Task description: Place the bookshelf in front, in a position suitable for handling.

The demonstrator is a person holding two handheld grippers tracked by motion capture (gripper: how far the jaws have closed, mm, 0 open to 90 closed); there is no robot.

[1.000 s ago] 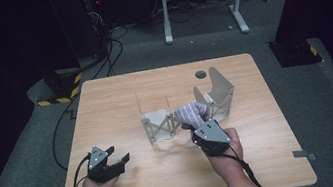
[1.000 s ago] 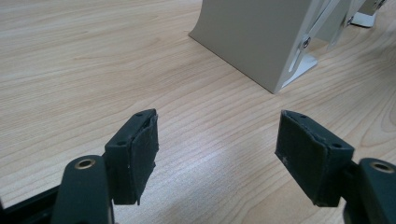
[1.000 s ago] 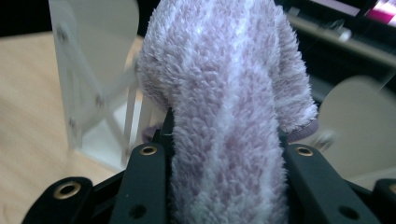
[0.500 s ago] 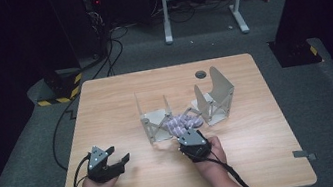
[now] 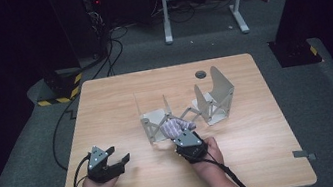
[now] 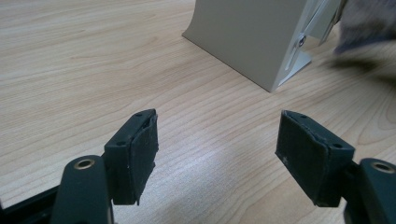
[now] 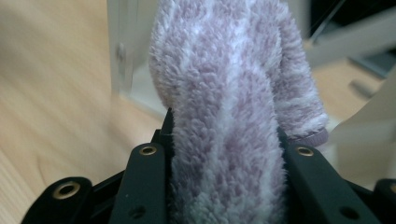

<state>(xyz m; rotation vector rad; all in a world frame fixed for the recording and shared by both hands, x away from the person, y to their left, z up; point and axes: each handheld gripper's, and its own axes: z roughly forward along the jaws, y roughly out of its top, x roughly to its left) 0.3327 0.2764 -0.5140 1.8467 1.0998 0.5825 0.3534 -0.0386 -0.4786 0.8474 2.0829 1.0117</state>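
The fuzzy lilac sock (image 7: 229, 116) sits clamped between the jaws of my right gripper (image 5: 185, 138), just in front of the beige expanding rack (image 5: 185, 111) near the middle of the wooden table (image 5: 104, 98); its free end reaches up toward the rack's left panel (image 5: 152, 126). The plush fabric bulges around both pads, so I judge the grip secure but soft. My left gripper (image 6: 217, 149) rests low over bare tabletop at the near left, jaws spread wide with nothing between them. Risk one: the loose toe could snag on the scissor links (image 5: 193, 113) and drag the light rack, because nothing braces it. Risk two: the thick pile could creep out of the pads if I pull against a snag. Bracing the rack with the free gripper would likely reduce both.
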